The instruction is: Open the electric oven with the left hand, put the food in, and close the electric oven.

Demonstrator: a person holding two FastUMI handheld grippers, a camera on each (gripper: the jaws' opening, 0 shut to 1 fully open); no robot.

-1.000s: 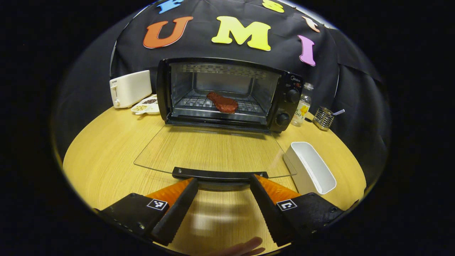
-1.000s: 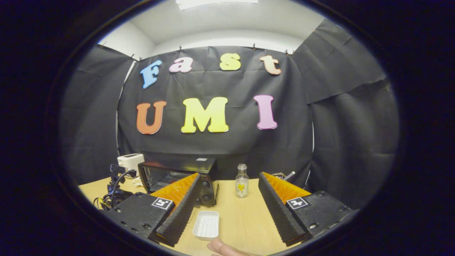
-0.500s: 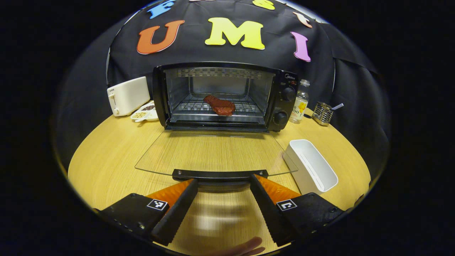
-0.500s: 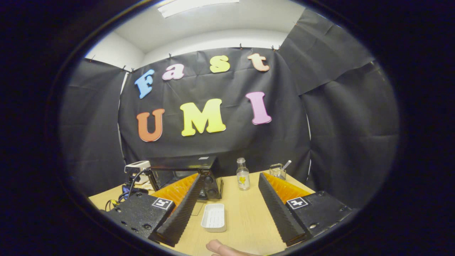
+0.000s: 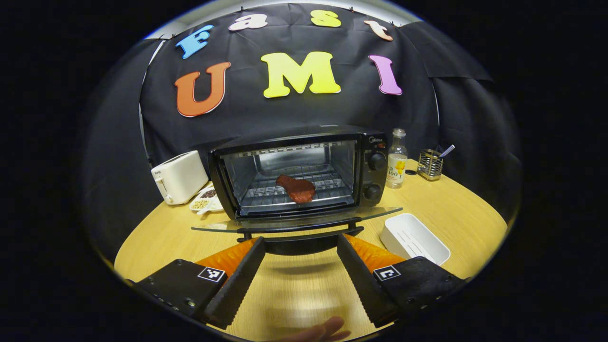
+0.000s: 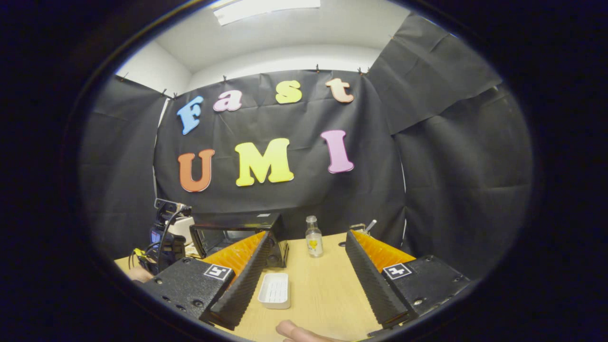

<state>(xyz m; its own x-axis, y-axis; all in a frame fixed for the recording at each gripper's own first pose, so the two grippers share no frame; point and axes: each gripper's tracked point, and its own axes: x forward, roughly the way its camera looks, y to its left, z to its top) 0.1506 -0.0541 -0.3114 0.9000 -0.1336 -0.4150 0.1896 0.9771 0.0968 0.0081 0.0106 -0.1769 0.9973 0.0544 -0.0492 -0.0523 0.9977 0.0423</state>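
Oven door (image 5: 297, 222) has swung up; left gripper (image 5: 299, 251) under its handle.

The left gripper (image 5: 298, 266) has two black housings with small screws and a square black-and-white marker on each. Its jaws are long wedges with ribbed inner faces. The right gripper (image 6: 304, 275) has the same build and markers.

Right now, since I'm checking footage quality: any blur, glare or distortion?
Left gripper view: fisheye bends the table edge; the oven and meat stay sharp; a fingertip at the bottom is blurred. Right gripper view: the ceiling light glares.
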